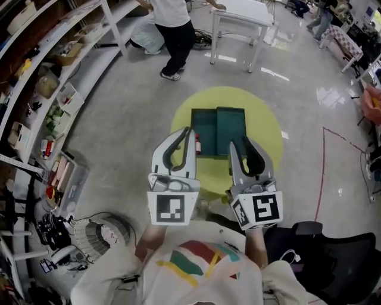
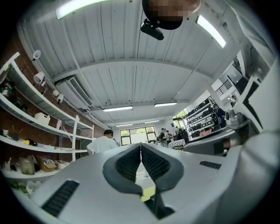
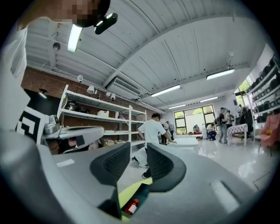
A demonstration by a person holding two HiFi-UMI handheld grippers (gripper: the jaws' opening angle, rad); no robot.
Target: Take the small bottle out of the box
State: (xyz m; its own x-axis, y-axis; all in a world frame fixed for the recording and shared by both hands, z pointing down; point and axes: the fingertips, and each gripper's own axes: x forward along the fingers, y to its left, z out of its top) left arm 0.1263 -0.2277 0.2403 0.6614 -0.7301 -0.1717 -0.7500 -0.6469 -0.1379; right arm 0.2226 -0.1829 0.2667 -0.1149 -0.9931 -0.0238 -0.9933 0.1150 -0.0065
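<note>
An open dark green box [image 1: 231, 128] lies on a round yellow table [image 1: 268, 128] in the head view. A small red bottle [image 1: 197, 143] with a white label lies in the box's left half, near its front edge. The right gripper view catches the bottle [image 3: 131, 205] low down, below the jaws. My left gripper [image 1: 186, 132] hangs above the box's left side with its pads pressed together and nothing in them [image 2: 141, 146]. Over the box's front right, my right gripper [image 1: 239, 143] is open, and its gap [image 3: 138, 151] holds nothing.
Shelves [image 1: 53, 77] full of clutter line the left wall. A person in a white shirt [image 1: 169, 24] bends by a white table [image 1: 241, 18] at the back. A black chair [image 1: 333, 250] stands at the lower right. Red tape [image 1: 324, 173] marks the floor on the right.
</note>
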